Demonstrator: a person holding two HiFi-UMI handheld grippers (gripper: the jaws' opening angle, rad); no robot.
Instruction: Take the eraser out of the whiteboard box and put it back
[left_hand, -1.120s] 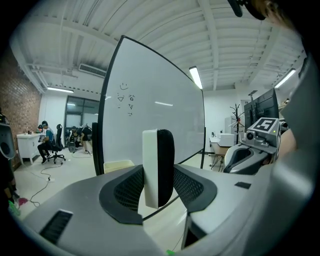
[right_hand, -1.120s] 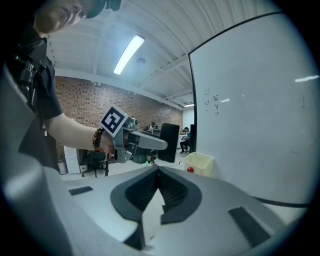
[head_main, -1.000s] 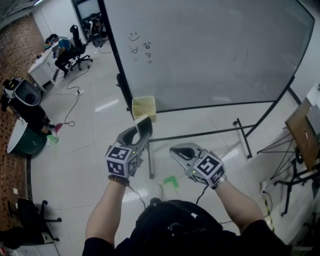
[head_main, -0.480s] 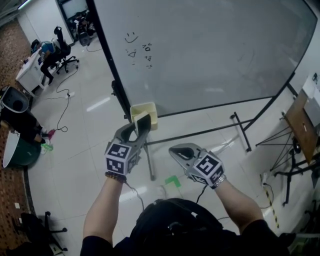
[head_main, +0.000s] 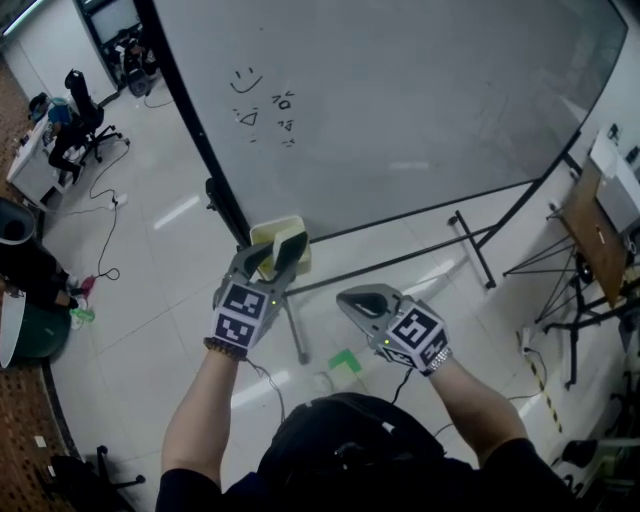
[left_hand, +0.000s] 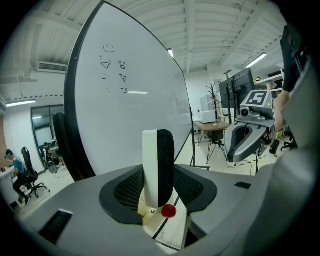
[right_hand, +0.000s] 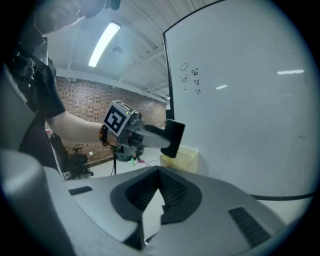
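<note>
A white-backed eraser with a black felt face (left_hand: 158, 165) stands upright between the jaws of my left gripper (left_hand: 158, 186), which is shut on it. In the head view the left gripper (head_main: 272, 252) holds the eraser (head_main: 290, 250) just in front of the pale yellow whiteboard box (head_main: 266, 233), which it partly hides. The right gripper view shows the eraser (right_hand: 174, 138) a little above and left of the box (right_hand: 183, 159). My right gripper (head_main: 350, 300) is shut and empty, to the right of the left one. A small red ball (left_hand: 169, 211) shows below the eraser.
The big whiteboard (head_main: 420, 100) with small doodles (head_main: 262, 105) fills the far side; its black stand legs (head_main: 470, 250) run across the tiled floor. A wooden easel-like stand (head_main: 590, 235) is at right. Office chairs and desks (head_main: 70, 125) are at far left.
Both grippers have moved forward toward the whiteboard and a little down. The left one has rolled, and the eraser now sits closer over the yellow box. Neither gripper's jaws have changed.
</note>
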